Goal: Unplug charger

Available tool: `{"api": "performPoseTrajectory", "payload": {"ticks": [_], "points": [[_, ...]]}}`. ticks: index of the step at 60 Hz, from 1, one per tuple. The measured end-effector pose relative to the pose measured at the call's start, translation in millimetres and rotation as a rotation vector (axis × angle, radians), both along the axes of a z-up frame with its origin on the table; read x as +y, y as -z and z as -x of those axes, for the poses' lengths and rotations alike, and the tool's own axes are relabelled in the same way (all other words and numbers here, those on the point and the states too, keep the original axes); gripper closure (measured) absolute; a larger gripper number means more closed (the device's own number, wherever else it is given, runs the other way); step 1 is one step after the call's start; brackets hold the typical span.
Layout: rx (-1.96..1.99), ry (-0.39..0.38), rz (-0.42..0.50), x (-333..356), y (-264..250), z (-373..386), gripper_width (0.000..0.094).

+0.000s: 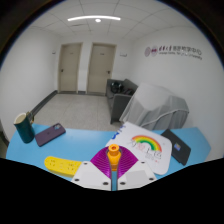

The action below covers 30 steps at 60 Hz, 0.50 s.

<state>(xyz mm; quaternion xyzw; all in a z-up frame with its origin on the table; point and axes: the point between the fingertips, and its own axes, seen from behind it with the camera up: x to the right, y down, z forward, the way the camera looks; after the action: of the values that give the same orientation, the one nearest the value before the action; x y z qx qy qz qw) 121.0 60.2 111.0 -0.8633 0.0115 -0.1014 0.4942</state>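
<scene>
My gripper has its purple pads drawn close together, with only a thin slit between them. A small orange plug-like piece is pinched at the fingertips and sticks up just above them. I see no cable or socket attached to it. The gripper is held above a blue table.
On the table, to the left, stand a teal cup, a purple phone-like slab and a yellow flat item. A white sheet with a rainbow drawing and a small dark object lie to the right. A grey-covered shape stands beyond the table.
</scene>
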Motion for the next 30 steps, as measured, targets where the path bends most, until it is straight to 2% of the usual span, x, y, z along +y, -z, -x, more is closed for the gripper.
{"api": "performPoseTrajectory", "payload": {"ticks": [5, 8, 17, 28, 30], "points": [[0.092, 0.029, 0.148, -25, 62, -10, 0.089], [0.12, 0.041, 0.198, -29, 87, -11, 0.0891], [0.099, 0.053, 0.218, -28, 112, -29, 0.0865], [0.147, -0.017, 0.229, -21, 120, -24, 0.0717], [0.159, -0.029, 0.23, -23, 119, -22, 0.0659]]}}
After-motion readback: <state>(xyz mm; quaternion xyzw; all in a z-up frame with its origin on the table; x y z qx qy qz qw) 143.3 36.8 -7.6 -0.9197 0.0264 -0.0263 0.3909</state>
